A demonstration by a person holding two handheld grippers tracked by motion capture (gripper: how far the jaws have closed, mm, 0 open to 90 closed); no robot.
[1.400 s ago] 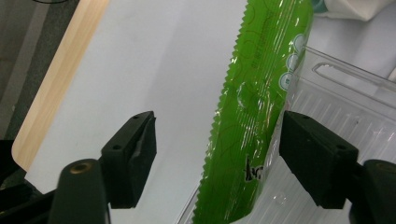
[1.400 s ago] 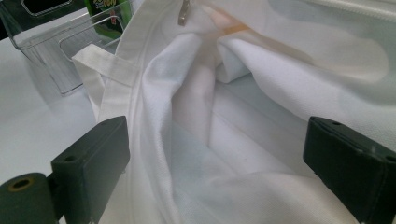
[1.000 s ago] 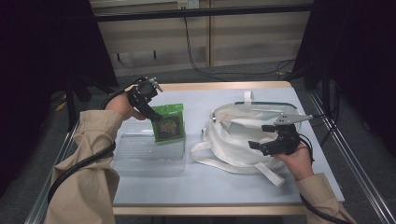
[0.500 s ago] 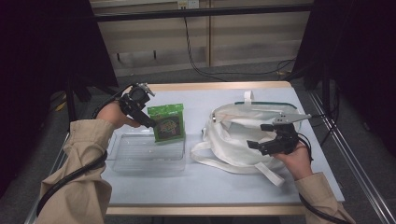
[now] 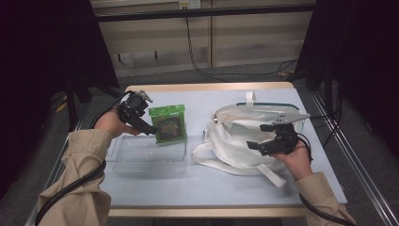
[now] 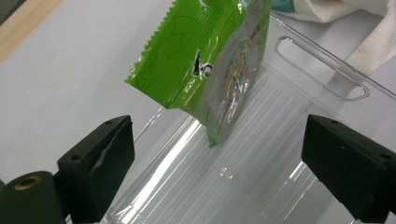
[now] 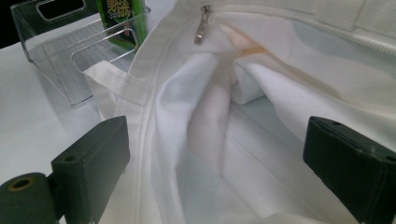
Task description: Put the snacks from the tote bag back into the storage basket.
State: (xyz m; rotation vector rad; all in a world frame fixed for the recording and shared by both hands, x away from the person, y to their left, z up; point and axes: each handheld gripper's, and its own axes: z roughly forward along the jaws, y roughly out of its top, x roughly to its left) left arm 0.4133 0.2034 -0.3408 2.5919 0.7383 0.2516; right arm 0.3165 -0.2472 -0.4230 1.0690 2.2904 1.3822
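A green snack packet (image 5: pixel 168 123) (image 6: pixel 210 60) stands upright at the far right end of a clear plastic tray (image 5: pixel 141 157) (image 6: pixel 261 154). My left gripper (image 5: pixel 149 129) (image 6: pixel 224 163) is just left of the packet, open. Its jaws have just been opening, and the pads are clear of the packet, which stands a little ahead of them. My right gripper (image 5: pixel 259 136) (image 7: pixel 219 158) hangs open over a white fabric bag (image 5: pixel 235 141) (image 7: pixel 196 116), whose zipper pull (image 7: pixel 201 25) lies ahead. The packet (image 7: pixel 119 21) and tray (image 7: pixel 56 32) appear beyond the bag.
The pale blue table (image 5: pixel 211 188) has a wooden edge at the back and a metal rail (image 5: pixel 362 188) along its right side. A black cable (image 5: pixel 70 188) trails from my left gripper along the sleeve. The bag's straps (image 5: pixel 268 174) spread toward the front.
My left gripper has drawn back to the left and slightly down, away from the green packet, which stays standing in the tray. The right gripper has kept still.
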